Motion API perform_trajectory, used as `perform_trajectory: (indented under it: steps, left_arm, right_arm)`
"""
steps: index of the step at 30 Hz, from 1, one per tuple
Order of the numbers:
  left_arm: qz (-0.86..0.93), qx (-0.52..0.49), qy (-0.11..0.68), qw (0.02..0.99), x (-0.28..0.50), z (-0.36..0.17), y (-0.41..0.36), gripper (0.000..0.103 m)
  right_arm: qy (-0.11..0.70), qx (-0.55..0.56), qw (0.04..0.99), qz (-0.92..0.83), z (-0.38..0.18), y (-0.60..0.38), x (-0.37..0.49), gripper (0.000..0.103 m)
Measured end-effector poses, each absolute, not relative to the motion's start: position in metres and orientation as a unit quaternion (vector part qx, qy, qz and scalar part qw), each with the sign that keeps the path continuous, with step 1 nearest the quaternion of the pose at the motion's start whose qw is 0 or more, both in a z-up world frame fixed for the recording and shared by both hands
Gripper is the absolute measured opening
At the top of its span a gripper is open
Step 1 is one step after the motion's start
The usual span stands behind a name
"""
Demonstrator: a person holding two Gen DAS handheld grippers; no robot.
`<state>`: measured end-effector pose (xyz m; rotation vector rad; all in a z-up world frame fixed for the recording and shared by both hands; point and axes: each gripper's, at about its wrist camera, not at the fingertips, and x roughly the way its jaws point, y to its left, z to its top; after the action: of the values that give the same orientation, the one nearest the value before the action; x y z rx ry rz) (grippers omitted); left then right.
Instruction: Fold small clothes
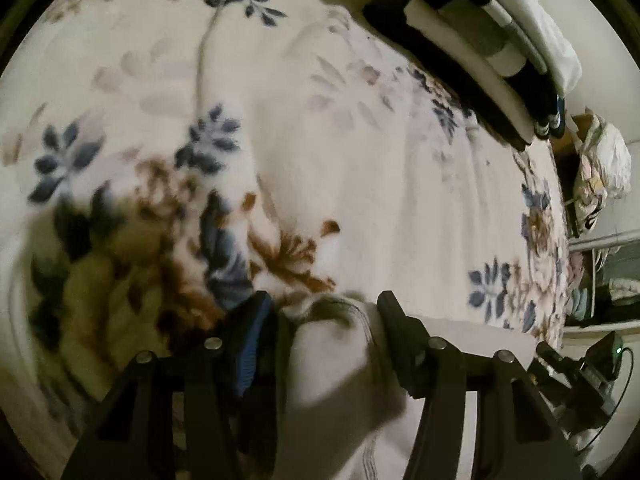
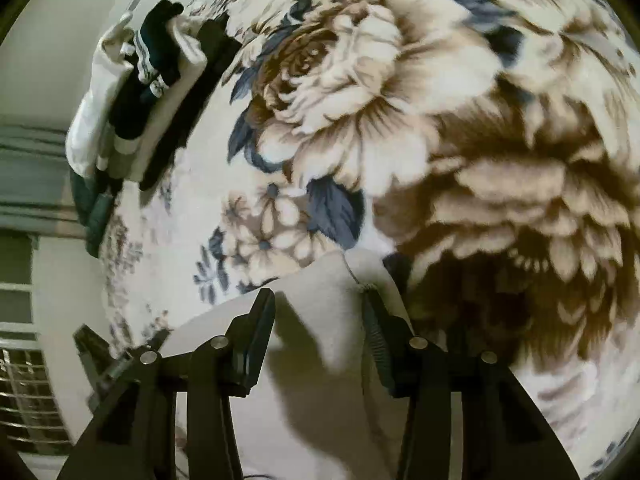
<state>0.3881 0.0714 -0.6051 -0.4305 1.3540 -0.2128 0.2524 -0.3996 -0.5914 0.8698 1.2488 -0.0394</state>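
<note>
While the left gripper (image 1: 324, 312) stands spread with a bunched edge of the white garment (image 1: 336, 364) between its fingers, and the right gripper (image 2: 320, 300) is likewise parted astride a corner of the same cloth, neither visibly pinches it. To fold well, I judge both should close on matching corners, then carry them evenly across the floral blanket (image 1: 360, 140) ahead. Beyond, at the far edge, lies a stack of folded clothes (image 1: 480, 40).

Both wrist views close above floral blanket (image 1: 360, 160), sharing folded clothes pile (image 2: 132, 92)
</note>
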Motion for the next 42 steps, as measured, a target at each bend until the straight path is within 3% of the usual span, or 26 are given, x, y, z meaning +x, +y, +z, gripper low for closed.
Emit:
perform_trajectory:
  steps: [6,13,19,22,26,30,33,42]
  left_arm:
    - [-0.101,-0.197,0.621,0.752,0.387,-0.591,0.073,0.053]
    - [-0.083,-0.162,0.568,0.803,0.337,-0.513,0.089,0.052]
    - [-0.032,-0.053,0.61,0.79,0.316,-0.552,0.067,0.053]
    - [0.001,-0.105,0.639,0.762,0.318,-0.576,0.096,0.052]
    - [-0.011,-0.21,0.596,0.775,0.317,-0.549,0.135,0.053]
    - [-0.079,-0.312,0.602,0.73,0.317,-0.573,0.151,0.058]
    - [-0.132,-0.359,0.617,0.688,0.318,-0.6,0.136,0.058]
    - [-0.18,-0.34,0.624,0.68,0.33,-0.611,0.084,0.058]
  right_arm:
    - [0.574,0.382,0.724,-0.036,-0.602,-0.396,0.269,0.047]
    - [0.565,0.306,0.765,-0.041,-0.537,-0.386,0.252,0.053]
    - [0.606,0.218,0.763,-0.05,-0.538,-0.36,0.222,0.053]
    - [0.642,0.192,0.737,-0.087,-0.56,-0.363,0.211,0.053]
    - [0.619,0.28,0.728,-0.092,-0.549,-0.39,0.204,0.053]
    - [0.597,0.377,0.706,-0.045,-0.554,-0.418,0.203,0.071]
    - [0.619,0.411,0.669,-0.001,-0.578,-0.423,0.209,0.071]
    - [0.657,0.404,0.628,0.102,-0.632,-0.389,0.229,0.076]
